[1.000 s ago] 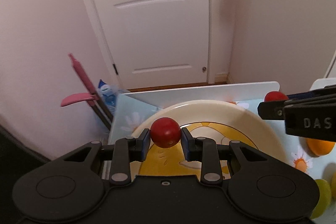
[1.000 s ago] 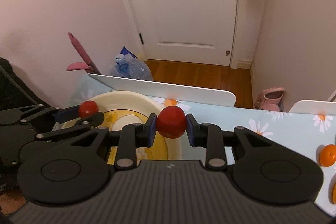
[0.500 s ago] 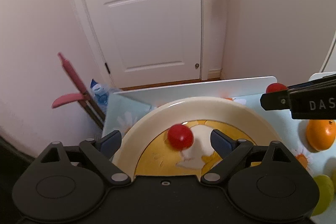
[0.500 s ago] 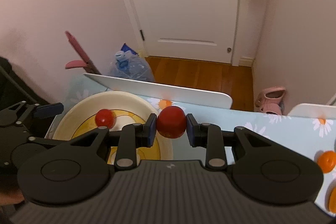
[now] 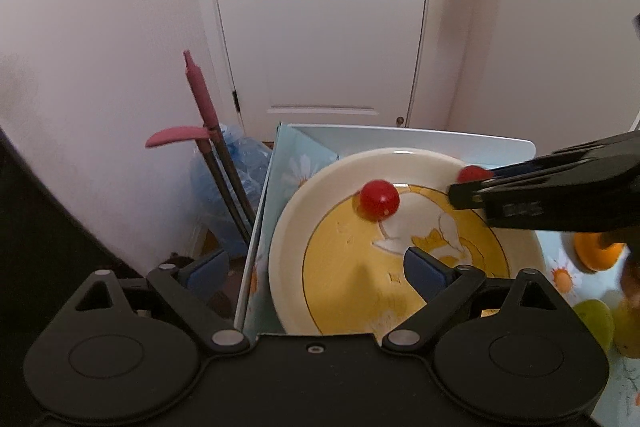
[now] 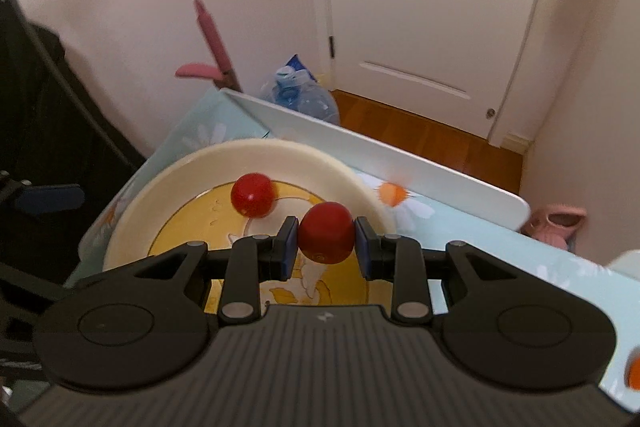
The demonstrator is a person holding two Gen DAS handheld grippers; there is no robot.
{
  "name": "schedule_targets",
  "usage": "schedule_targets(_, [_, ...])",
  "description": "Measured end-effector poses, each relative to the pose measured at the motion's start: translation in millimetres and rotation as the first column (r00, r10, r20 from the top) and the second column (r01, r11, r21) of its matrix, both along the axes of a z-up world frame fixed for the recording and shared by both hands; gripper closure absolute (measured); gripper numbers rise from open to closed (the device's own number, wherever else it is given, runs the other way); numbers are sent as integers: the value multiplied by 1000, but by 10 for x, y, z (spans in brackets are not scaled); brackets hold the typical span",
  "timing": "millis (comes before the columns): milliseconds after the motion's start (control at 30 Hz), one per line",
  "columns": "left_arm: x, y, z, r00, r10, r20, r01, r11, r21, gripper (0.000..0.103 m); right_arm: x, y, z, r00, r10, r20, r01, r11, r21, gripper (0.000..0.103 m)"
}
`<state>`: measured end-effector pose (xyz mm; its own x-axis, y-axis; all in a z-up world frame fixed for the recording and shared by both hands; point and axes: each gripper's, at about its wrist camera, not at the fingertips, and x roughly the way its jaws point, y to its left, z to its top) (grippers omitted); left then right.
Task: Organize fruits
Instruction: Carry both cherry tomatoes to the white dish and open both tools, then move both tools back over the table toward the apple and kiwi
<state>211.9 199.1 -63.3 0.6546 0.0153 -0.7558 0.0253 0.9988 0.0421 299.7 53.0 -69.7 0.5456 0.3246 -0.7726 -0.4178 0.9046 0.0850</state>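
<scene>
Black right claw (image 6: pixel 326 242) pinches a red tomato (image 6: pixel 325 237), half-hiding it; left claw (image 5: pixel 316 267), just spread, holds nothing.

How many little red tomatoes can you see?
2. One red tomato lies loose on the yellow plate, near its far side. The other tomato is pinched in the right gripper above the plate. More could be hidden behind the grippers.

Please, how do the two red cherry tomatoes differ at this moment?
The free tomato lies loose on the plate; the held tomato is clamped in the right gripper above the plate. The held tomato looks larger, being nearer the camera. The left gripper stands open, empty. Both are round, red and glossy.
</scene>
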Motion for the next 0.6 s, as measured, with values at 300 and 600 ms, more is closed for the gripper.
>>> schedule_targets(300, [-127,36,-25,1000,26,-3,-26,1000,13,6,-9,109,-76,997,56,45,-56,998,-4,30])
schedule_targets(600, [-221,-9,20,1000,2,8,-2,1000,17,5,-247,-85,199,994,-48,103,46,999,24,0])
